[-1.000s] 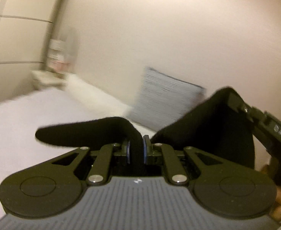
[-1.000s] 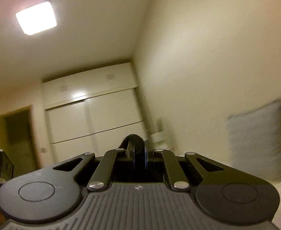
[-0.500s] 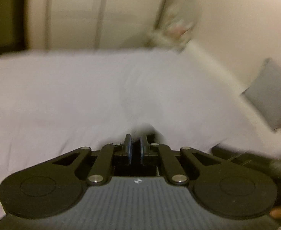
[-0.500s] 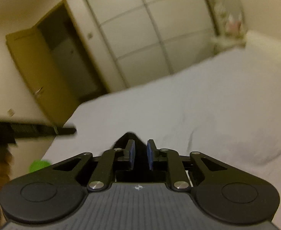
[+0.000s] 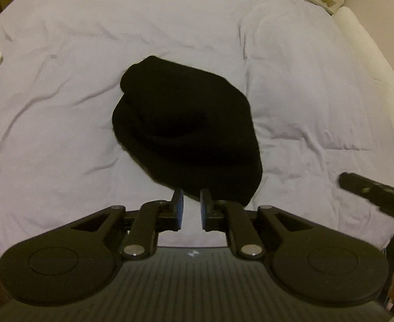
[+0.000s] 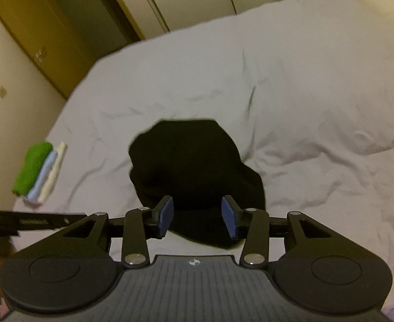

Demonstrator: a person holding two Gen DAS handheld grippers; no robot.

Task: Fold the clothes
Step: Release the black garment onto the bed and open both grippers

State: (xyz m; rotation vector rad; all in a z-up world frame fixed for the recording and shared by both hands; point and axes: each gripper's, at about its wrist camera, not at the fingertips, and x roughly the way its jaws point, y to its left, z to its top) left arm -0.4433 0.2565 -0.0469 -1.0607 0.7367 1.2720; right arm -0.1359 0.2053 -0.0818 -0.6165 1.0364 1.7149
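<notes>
A: Where is the folded black knit garment (image 5: 186,131)?

B: It lies mid-bed on the wrinkled white sheet (image 5: 62,107), near its front edge.

A: Your fingers?

B: Your left gripper (image 5: 191,209) stands slightly parted, holding nothing; your right gripper (image 6: 197,216) has just been opening, clear of the cloth.

Black garment (image 5: 186,123), loosely folded, on white bed (image 5: 62,80)

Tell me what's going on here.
A person with a gripper in each hand is folding clothes on a bed. A black garment lies bunched on the sheet. The right gripper has just been opening around its near edge; the left gripper is slightly open, holding nothing. Folded cloths sit nearby.
</notes>
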